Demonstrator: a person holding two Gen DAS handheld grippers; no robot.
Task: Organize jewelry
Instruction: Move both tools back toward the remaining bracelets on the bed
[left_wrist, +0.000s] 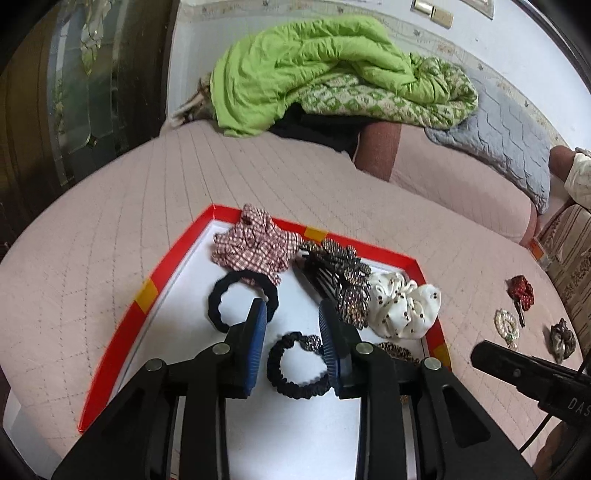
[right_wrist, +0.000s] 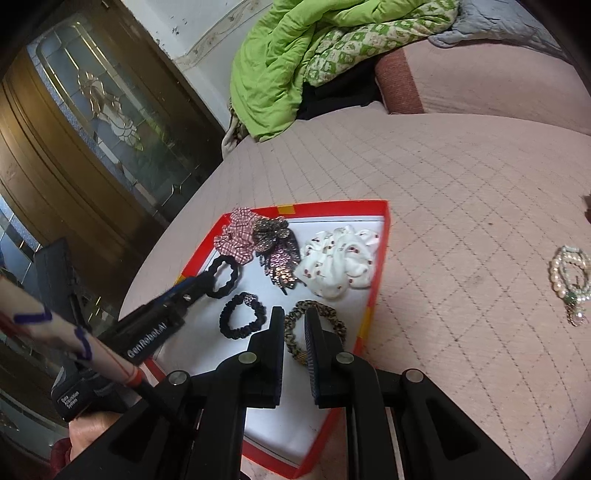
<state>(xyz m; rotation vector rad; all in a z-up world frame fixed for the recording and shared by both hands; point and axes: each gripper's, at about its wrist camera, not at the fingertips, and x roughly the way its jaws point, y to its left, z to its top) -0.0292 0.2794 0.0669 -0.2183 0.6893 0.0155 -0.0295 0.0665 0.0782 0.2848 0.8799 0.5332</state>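
A red-rimmed white tray (left_wrist: 146, 293) (right_wrist: 382, 254) lies on the pink bed. It holds a checked scrunchie (left_wrist: 253, 245) (right_wrist: 236, 236), a sequinned comb clip (left_wrist: 347, 282) (right_wrist: 277, 247), a white spotted scrunchie (left_wrist: 404, 306) (right_wrist: 338, 262), a thick black hair tie (left_wrist: 216, 306) (right_wrist: 221, 275), a thin black scrunchie (left_wrist: 295, 365) (right_wrist: 240, 321) and a leopard scrunchie (right_wrist: 316, 332). My left gripper (left_wrist: 291, 314) is open and empty over the thin black scrunchie. My right gripper (right_wrist: 293, 314) is open and empty, its fingers at the leopard scrunchie's near edge.
On the bed right of the tray lie a pearl bracelet (left_wrist: 506, 325) (right_wrist: 569, 280), a red scrunchie (left_wrist: 521, 290) and a dark scrunchie (left_wrist: 561, 338). A green quilt (left_wrist: 314, 70) is piled at the back. A glass-panelled door (right_wrist: 92, 122) stands at left.
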